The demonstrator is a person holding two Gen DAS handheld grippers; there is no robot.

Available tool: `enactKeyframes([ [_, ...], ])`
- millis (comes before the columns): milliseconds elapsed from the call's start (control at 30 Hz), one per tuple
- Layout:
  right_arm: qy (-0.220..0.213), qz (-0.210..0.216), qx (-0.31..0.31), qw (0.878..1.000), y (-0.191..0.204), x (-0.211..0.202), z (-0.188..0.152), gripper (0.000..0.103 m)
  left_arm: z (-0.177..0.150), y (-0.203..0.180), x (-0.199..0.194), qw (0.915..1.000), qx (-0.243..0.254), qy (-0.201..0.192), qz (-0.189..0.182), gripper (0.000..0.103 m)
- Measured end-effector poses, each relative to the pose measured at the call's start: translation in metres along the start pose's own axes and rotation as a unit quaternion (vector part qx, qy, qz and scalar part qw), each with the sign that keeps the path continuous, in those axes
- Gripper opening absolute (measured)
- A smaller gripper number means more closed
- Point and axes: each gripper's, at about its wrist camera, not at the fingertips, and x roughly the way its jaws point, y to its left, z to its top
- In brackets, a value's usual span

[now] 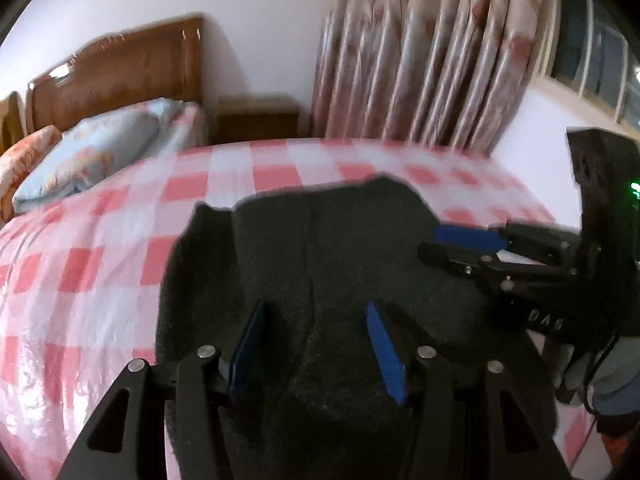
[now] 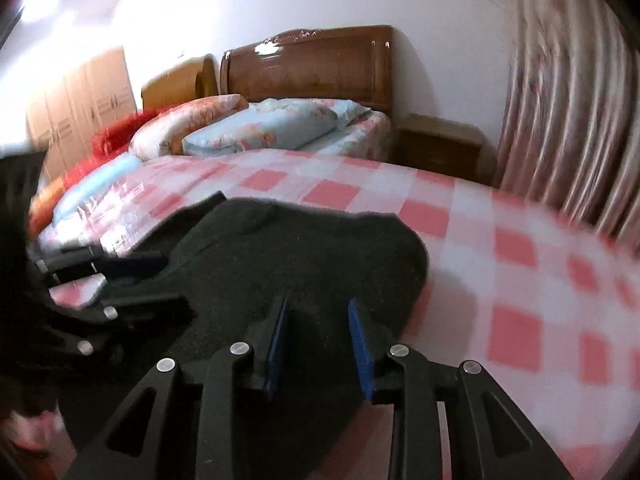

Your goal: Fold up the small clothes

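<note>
A small dark garment point(image 1: 320, 264) lies flat on the pink and white checked bedsheet point(image 1: 80, 264). My left gripper point(image 1: 316, 344) is open, its blue pads point(image 1: 248, 348) spread just above the garment's near part. My right gripper point(image 2: 318, 340) is open over the garment point(image 2: 288, 248) near its right side, blue pads point(image 2: 360, 344) apart. The right gripper also shows in the left wrist view point(image 1: 472, 244), low over the garment's right edge. The left gripper shows in the right wrist view point(image 2: 120, 276) at the garment's left edge. Nothing is held.
Pillows point(image 1: 92, 148) and a folded quilt point(image 2: 188, 124) lie at the bed's head by a wooden headboard point(image 2: 312, 64). A wooden nightstand point(image 2: 440, 144) stands beside the bed. Floral curtains point(image 1: 432, 52) hang at the right. Wardrobes point(image 2: 80, 96) stand far left.
</note>
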Motion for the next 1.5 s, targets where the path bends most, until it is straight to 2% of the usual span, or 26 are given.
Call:
enactKeyframes([
  [33,0.0,0.008,0.02,1.0,-0.004,-0.003,0.0,0.003,0.0,0.002,-0.002,1.0,-0.005,0.008,-0.001,0.056],
  [67,0.002,0.001,0.024,1.0,-0.004,-0.007,0.001,0.079,0.001,0.004,-0.008,0.9998,-0.013,0.013,-0.003,0.056],
  [100,0.0,-0.008,0.024,1.0,-0.003,-0.012,0.002,0.103,0.002,0.007,-0.016,0.9998,-0.019,0.01,-0.004,0.054],
  [167,-0.006,-0.006,0.034,0.999,-0.003,-0.03,0.004,0.103,0.0,0.013,-0.039,0.9995,-0.026,-0.013,-0.009,0.054],
  [300,-0.036,0.036,0.084,0.995,-0.008,-0.077,-0.005,0.103,-0.015,0.033,-0.075,0.9973,-0.054,-0.033,-0.037,0.054],
  [367,-0.026,0.063,0.114,0.991,-0.009,-0.09,-0.02,0.103,-0.031,0.047,-0.085,0.9951,-0.085,-0.027,-0.042,0.054],
  [433,-0.009,0.07,0.134,0.988,-0.009,-0.097,-0.038,0.103,-0.047,0.062,-0.089,0.9917,-0.119,-0.019,-0.046,0.054],
  [600,0.026,0.103,0.181,0.978,-0.005,-0.099,-0.078,0.103,-0.092,0.102,-0.09,0.9738,-0.219,-0.011,-0.06,0.055],
  [733,0.059,0.114,0.193,0.973,0.0,-0.083,-0.096,0.103,-0.106,0.114,-0.075,0.9644,-0.252,0.015,-0.077,0.054],
  [800,0.061,0.13,0.2,0.969,0.003,-0.077,-0.097,0.103,-0.105,0.113,-0.069,0.9634,-0.254,0.017,-0.084,0.054],
  [933,0.079,0.153,0.166,0.971,0.021,-0.067,-0.095,0.103,-0.099,0.108,-0.062,0.9672,-0.237,0.024,-0.087,0.048],
  [967,0.079,0.143,0.157,0.974,0.025,-0.064,-0.095,0.103,-0.098,0.107,-0.059,0.9668,-0.237,0.024,-0.092,0.045],
  [1033,0.074,0.133,0.151,0.977,0.027,-0.061,-0.097,0.103,-0.096,0.107,-0.055,0.9631,-0.243,0.023,-0.113,0.032],
  [1067,0.071,0.133,0.153,0.977,0.025,-0.059,-0.096,0.103,-0.094,0.105,-0.052,0.9629,-0.241,0.022,-0.119,0.031],
  [1167,0.063,0.124,0.153,0.978,0.023,-0.055,-0.093,0.103,-0.079,0.097,-0.043,0.9694,-0.215,0.018,-0.116,0.024],
  [1267,0.056,0.103,0.142,0.983,0.019,-0.046,-0.08,0.103,-0.062,0.097,-0.029,0.9726,-0.205,0.014,-0.109,0.024],
  [1400,0.04,0.086,0.14,0.986,-0.001,-0.029,-0.062,0.103,-0.036,0.106,-0.001,0.9683,-0.219,0.012,-0.119,0.024],
  [1500,0.026,0.072,0.137,0.988,-0.019,-0.012,-0.044,0.103,-0.017,0.108,0.017,0.9703,-0.216,0.007,-0.108,0.025],
])
